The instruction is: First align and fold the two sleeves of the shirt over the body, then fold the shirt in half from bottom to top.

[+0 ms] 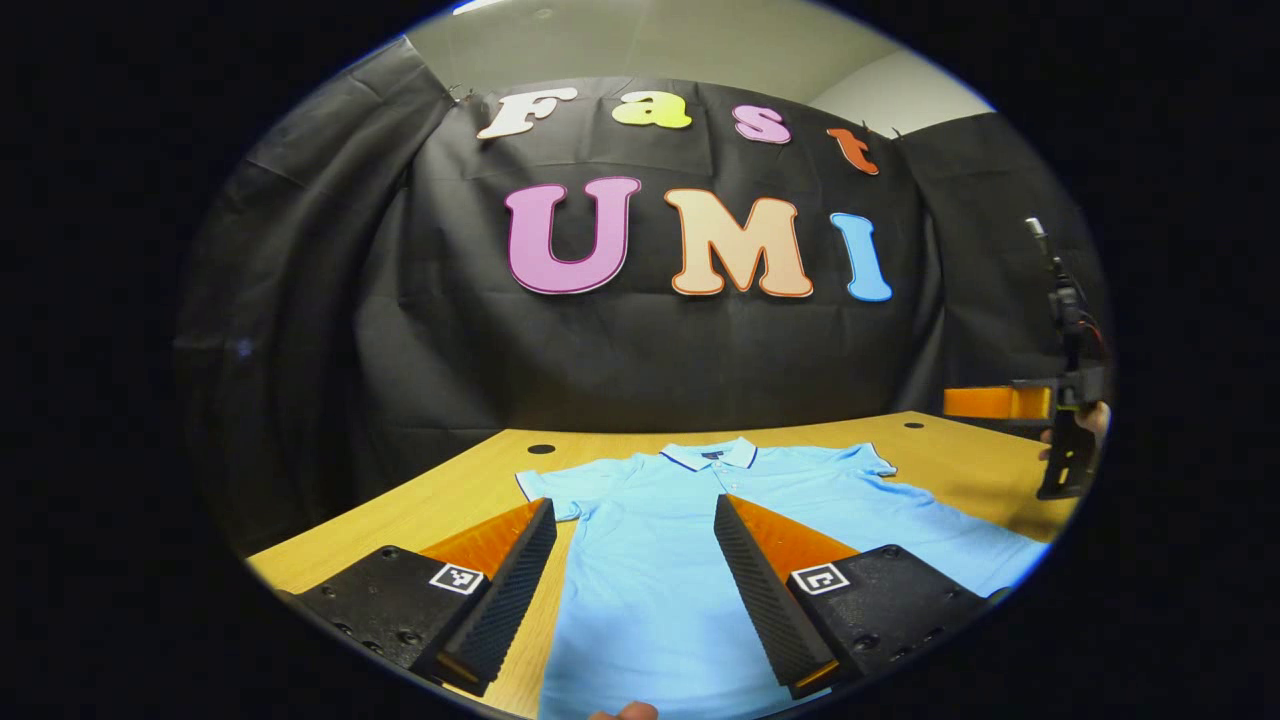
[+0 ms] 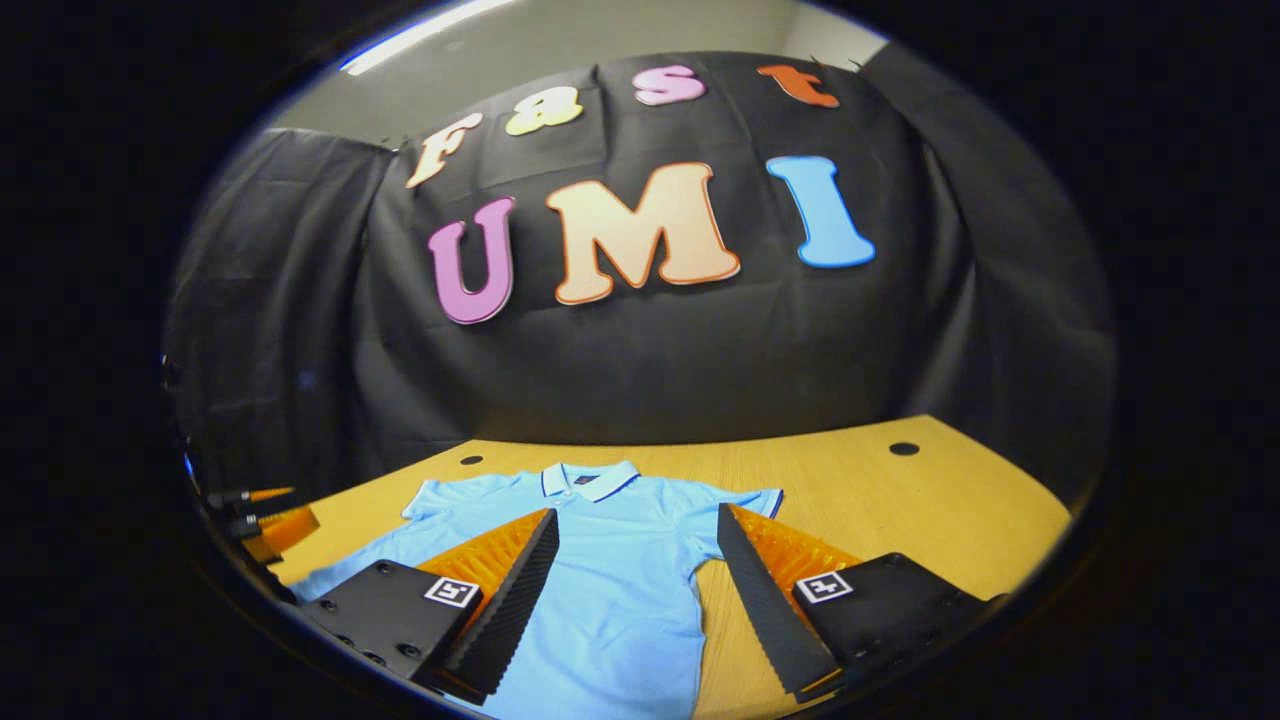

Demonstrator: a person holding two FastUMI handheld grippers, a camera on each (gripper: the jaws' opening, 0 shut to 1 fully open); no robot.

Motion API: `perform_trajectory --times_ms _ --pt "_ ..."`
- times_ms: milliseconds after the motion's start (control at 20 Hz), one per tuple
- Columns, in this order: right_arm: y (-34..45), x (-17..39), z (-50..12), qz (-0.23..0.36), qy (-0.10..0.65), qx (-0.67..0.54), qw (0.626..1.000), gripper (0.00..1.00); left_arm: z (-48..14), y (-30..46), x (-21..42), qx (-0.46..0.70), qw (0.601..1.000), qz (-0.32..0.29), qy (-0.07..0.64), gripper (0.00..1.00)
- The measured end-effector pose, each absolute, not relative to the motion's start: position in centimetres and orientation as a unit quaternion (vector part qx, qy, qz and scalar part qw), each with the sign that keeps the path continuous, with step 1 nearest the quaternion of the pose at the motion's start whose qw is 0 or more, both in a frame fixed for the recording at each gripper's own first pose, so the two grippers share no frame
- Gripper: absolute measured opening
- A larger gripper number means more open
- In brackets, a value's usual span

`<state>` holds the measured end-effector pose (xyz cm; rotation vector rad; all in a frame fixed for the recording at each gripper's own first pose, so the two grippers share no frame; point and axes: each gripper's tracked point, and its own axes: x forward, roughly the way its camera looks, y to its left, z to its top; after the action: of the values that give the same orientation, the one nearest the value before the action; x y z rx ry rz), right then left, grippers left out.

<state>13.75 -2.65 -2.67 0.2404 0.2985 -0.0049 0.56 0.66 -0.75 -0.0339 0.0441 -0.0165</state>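
Both jaws apart, empty | shirt flat on table | hem cut off, seemingly unfolded

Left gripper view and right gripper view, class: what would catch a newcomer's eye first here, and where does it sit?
First, the light blue polo shirt, spread flat with collar toward the black cloth wall, sleeves out to both sides, on the wooden table. Next, the left gripper, its jaws wide open above the shirt's body. In the right gripper view, the right gripper hangs equally open over the shirt near one sleeve.
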Motion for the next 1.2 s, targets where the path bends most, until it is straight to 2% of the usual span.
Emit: perform_trajectory --times_ms 200,250,300,450,500,550,650,750,1000,1050,1100,1200 --pt "-7.2 20.7 -5.6 -0.054 0.212 0.088 0.972 0.98 -0.2 1.4 0.5 -0.017 1.0 -0.002 0.015 0.95" --pt "-7.9 21.9 -6.6 -0.065 0.231 0.086 0.967 0.93 0.0 1.5 0.5 -0.016 1.0 -0.002 0.013 0.95" --pt "-8.1 23.1 -7.9 -0.068 0.249 0.089 0.962 0.97 0.0 1.5 0.7 -0.018 1.0 -0.002 0.014 0.95" --pt "-9.8 25.0 -12.5 -0.089 0.32 0.085 0.939 0.97 -0.3 2.2 0.6 -0.027 0.999 0.002 0.021 0.95" --pt "-10.1 25.5 -13.8 -0.093 0.339 0.087 0.932 0.94 -0.4 2.5 0.7 -0.032 0.999 0.004 0.022 0.95" --pt "-10.2 25.8 -15.1 -0.096 0.355 0.092 0.925 0.97 -0.4 2.7 0.7 -0.036 0.999 0.006 0.023 0.95" --pt "-10.1 26.2 -16.3 -0.101 0.367 0.106 0.919 0.97 -0.6 3.6 0.9 -0.041 0.999 0.015 0.026 0.95" --pt "-10.2 26.5 -17.1 -0.106 0.372 0.107 0.916 0.93 -0.9 4.0 1.0 -0.043 0.998 0.021 0.03 0.95" --pt "-9.8 26.5 -19.0 -0.106 0.391 0.091 0.91 0.93 -1.6 3.9 1.2 -0.048 0.998 0.019 0.039 0.95" --pt "-9.8 26.4 -19.4 -0.107 0.394 0.09 0.908 0.97 -1.6 3.8 1.4 -0.049 0.998 0.019 0.04 0.95" --pt "-10.0 26.4 -19.7 -0.109 0.396 0.088 0.907 0.94 -1.7 3.9 1.4 -0.05 0.998 0.02 0.04 0.95" --pt "-10.2 26.4 -19.9 -0.112 0.396 0.083 0.908 0.98 -1.7 4.2 1.2 -0.049 0.998 0.023 0.039 0.95"
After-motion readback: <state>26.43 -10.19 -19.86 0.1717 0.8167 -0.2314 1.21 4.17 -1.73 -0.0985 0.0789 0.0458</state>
